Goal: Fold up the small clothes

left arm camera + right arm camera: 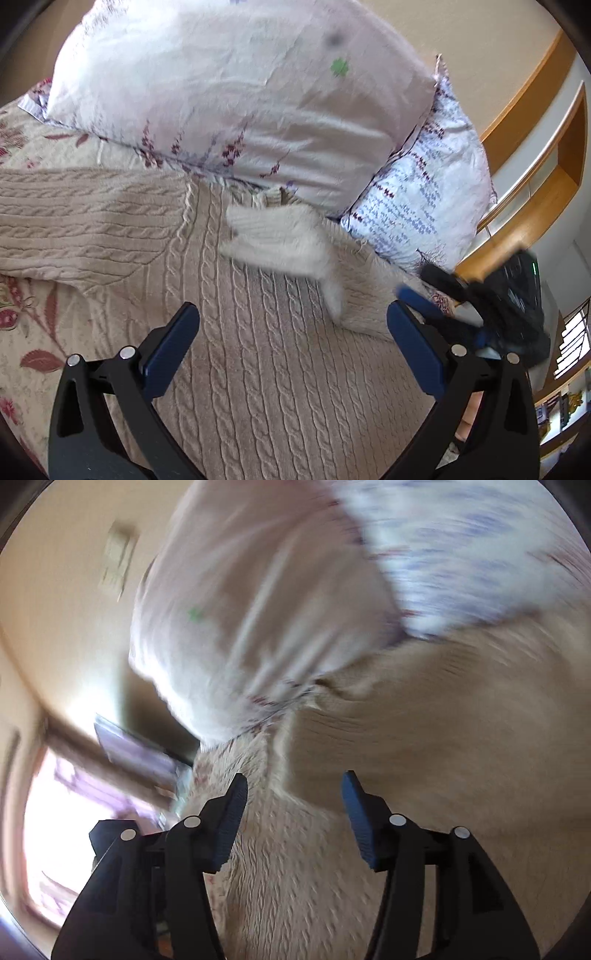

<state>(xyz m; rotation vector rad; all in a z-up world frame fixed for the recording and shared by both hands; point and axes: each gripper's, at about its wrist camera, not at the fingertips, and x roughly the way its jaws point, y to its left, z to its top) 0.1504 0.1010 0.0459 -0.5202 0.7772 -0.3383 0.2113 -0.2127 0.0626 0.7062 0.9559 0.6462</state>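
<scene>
A beige cable-knit sweater (pixel 229 314) lies spread on the bed, one sleeve (pixel 74 221) stretched to the left. Its other sleeve, with a pale ribbed cuff (pixel 280 240), lies blurred across the body near the pillows. My left gripper (pixel 291 332) is open and empty just above the sweater's body. My right gripper (pixel 293 794) is open and empty; it also shows at the right in the left wrist view (pixel 417 295), blurred, beside the sweater's edge. The right wrist view is blurred; the sweater (pixel 424 757) fills its right side.
Two floral pillows (pixel 240 96) (pixel 424 192) lean against the wall behind the sweater. A floral bedspread (pixel 33 325) lies under it. A wooden shelf (pixel 535 177) is at the right, a bright window (pixel 48 830) to the left in the right wrist view.
</scene>
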